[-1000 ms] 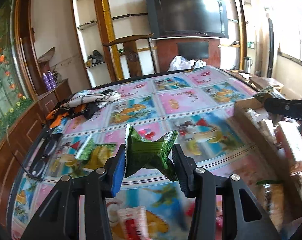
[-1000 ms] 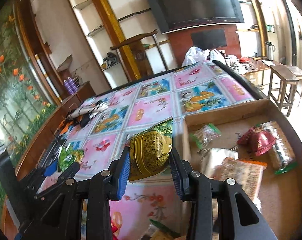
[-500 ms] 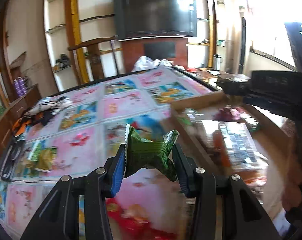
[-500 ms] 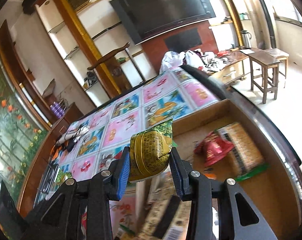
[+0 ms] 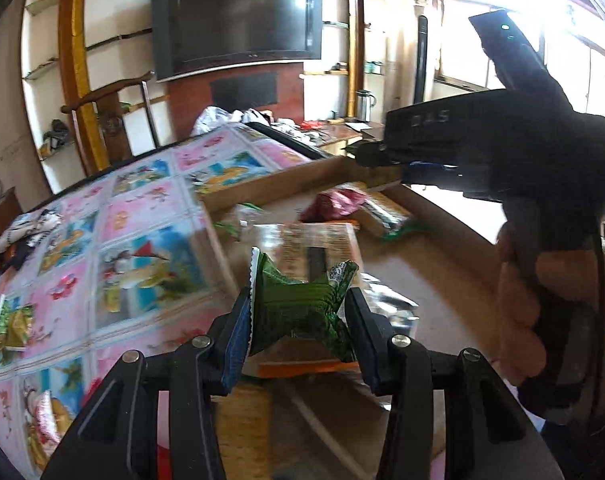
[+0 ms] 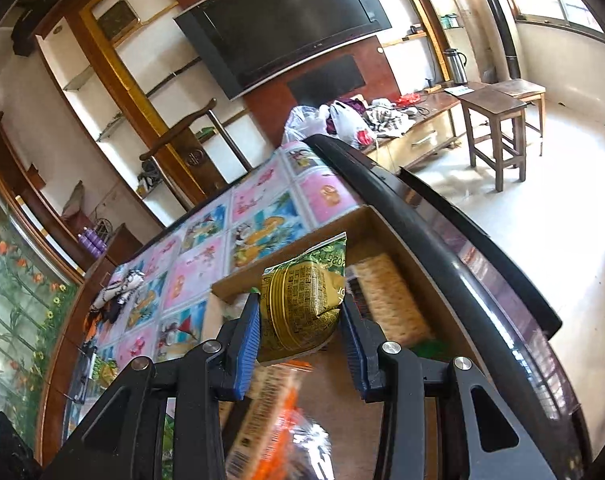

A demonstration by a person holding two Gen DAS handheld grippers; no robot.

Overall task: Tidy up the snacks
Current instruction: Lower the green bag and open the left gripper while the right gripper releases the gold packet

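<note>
- Left gripper [image 5: 298,322] is clamped on a green snack packet [image 5: 298,304], just over the cardboard box's [image 5: 270,184] near-left edge.
- Right gripper [image 6: 300,330] is clamped on a yellow-green packet [image 6: 302,304], deeper in, above the box's far-right corner.

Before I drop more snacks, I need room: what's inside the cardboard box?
Inside the cardboard box: a cracker pack, a red wrapper, a large printed packet. The held snacks hide what's beneath.
</note>
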